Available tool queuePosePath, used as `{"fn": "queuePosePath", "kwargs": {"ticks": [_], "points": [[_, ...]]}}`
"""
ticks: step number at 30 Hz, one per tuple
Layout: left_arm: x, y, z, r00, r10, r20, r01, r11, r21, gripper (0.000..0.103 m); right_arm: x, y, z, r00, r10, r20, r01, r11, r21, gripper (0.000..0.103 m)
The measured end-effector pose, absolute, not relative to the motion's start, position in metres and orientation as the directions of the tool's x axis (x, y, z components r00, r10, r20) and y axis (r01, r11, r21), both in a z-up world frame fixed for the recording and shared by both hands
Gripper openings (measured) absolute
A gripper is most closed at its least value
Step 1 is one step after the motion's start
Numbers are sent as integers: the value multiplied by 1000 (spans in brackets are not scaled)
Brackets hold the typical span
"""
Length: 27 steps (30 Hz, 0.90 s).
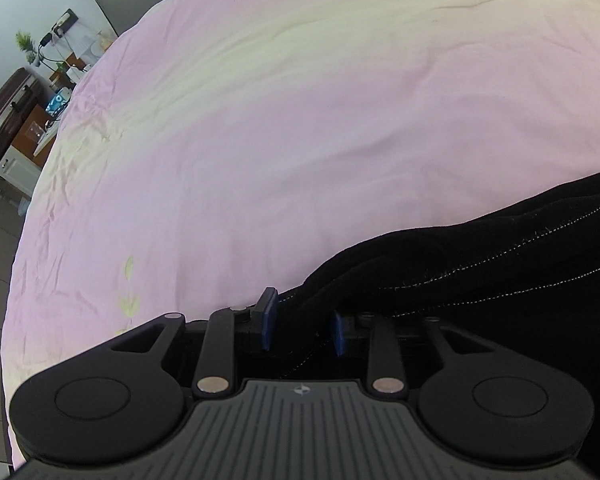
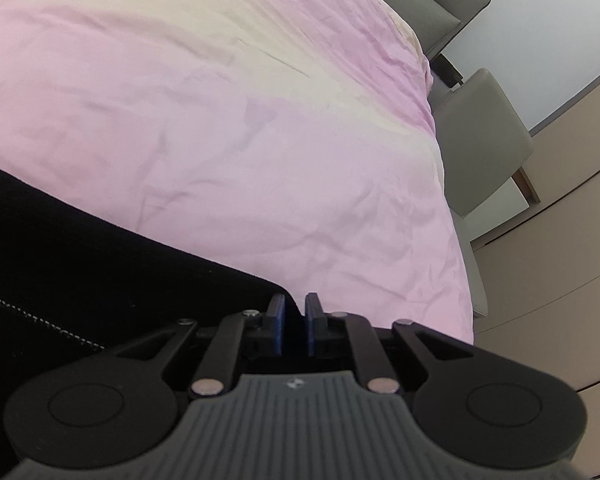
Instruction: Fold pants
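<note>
Black pants (image 1: 480, 264) on pink bed (image 1: 300, 120). Left gripper (image 1: 304, 330) part open, cloth between pads (not pinched). Right gripper (image 2: 296, 326) slightly open, empty. Risk: fold slumps open, fabric loose.

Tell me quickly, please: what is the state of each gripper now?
Left gripper: jaws partly apart, black pants between them; whether it grips cannot be told.
Right gripper: slightly open, nothing seen in the gap.
</note>
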<state>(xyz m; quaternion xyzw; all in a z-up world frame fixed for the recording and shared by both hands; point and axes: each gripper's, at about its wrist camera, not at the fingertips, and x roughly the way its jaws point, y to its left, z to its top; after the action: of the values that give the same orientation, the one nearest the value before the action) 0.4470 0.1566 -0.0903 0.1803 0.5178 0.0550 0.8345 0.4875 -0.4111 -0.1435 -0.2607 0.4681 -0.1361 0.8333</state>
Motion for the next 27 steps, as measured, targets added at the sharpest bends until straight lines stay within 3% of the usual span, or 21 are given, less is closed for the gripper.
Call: {"fn": "queuePosePath", "kwargs": {"ticks": [3,5,14,17,18,23,27], "points": [[449,176,-78,439,203,-875,78,962,263,37,484,-409,-130,548,-478,-686,0,821,-571,47],[446,186,-65,435,142,-889,74,979,192,38,479,-404,-117,571,-451,-686,6,838,-546,51],[426,218,-16,426,-62,-903,23,998,-57,46,436,-325,-85,604,-243,-759,-156,898,-411,59],[413,223,7,489,3,-872,-4,1000,1,73,422,-282,-80,605,-150,-782,-261,890,-373,59],[409,225,14,507,21,-862,-3,1000,23,75,417,-267,-80,597,-119,-793,-296,887,-355,59],[380,232,28,512,61,-857,20,996,83,75,401,-195,-79,553,23,-833,-426,867,-258,56],[346,231,9,530,149,-835,28,981,192,74,396,-143,-82,518,116,-847,-471,865,-170,45]]}}
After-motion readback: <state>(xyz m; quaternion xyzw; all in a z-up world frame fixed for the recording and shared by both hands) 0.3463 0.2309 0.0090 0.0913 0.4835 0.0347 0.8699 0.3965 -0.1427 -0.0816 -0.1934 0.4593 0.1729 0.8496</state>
